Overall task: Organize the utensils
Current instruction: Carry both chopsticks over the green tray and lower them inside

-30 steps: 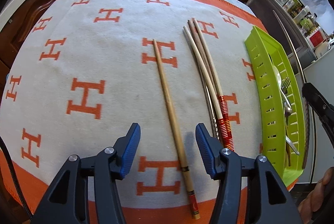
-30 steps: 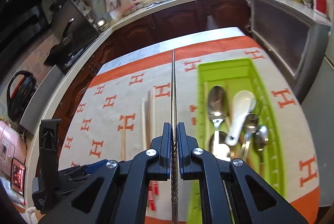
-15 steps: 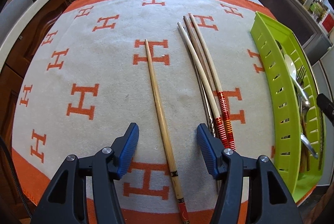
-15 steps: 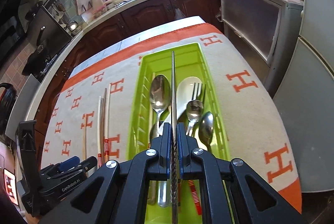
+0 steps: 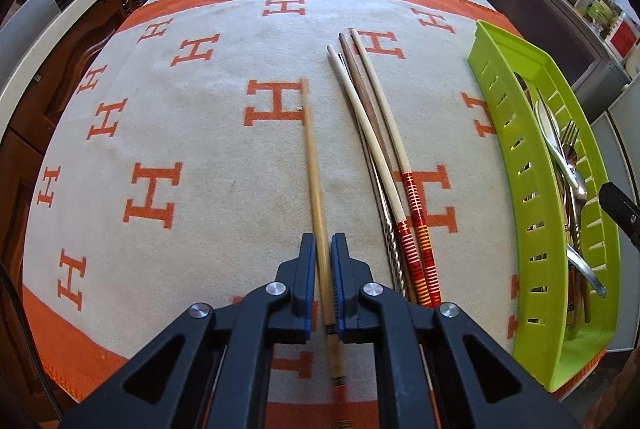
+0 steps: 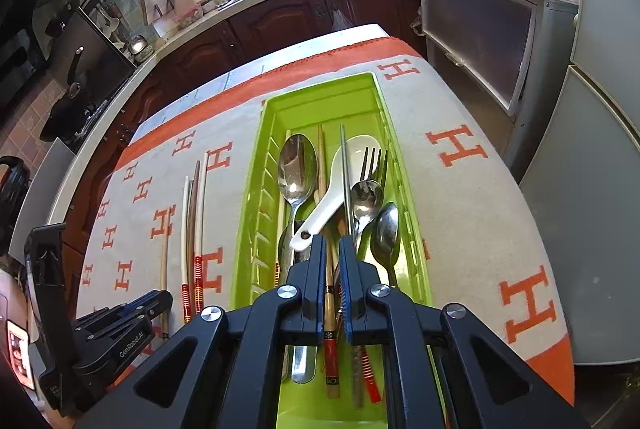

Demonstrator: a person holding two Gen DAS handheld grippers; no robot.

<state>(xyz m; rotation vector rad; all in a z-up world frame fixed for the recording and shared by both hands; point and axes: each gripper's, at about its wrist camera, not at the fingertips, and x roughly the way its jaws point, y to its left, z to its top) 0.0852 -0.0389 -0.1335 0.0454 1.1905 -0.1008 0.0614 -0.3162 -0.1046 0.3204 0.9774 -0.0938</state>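
Left gripper: we log blue ribbed pads clamped on 1 slender bamboo chopstick, its tip over the woven H-pattern cloth. Beside it lie 4 tapered chopsticks. Right gripper: narrowly parted, gripping nothing, above the slotted green plastic tray of steel spoons, fork and chopsticks.

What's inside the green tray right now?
In the green tray: metal spoons, a white ceramic spoon, a fork, chopsticks and a metal chopstick. Items underneath and behind the right gripper are hidden.
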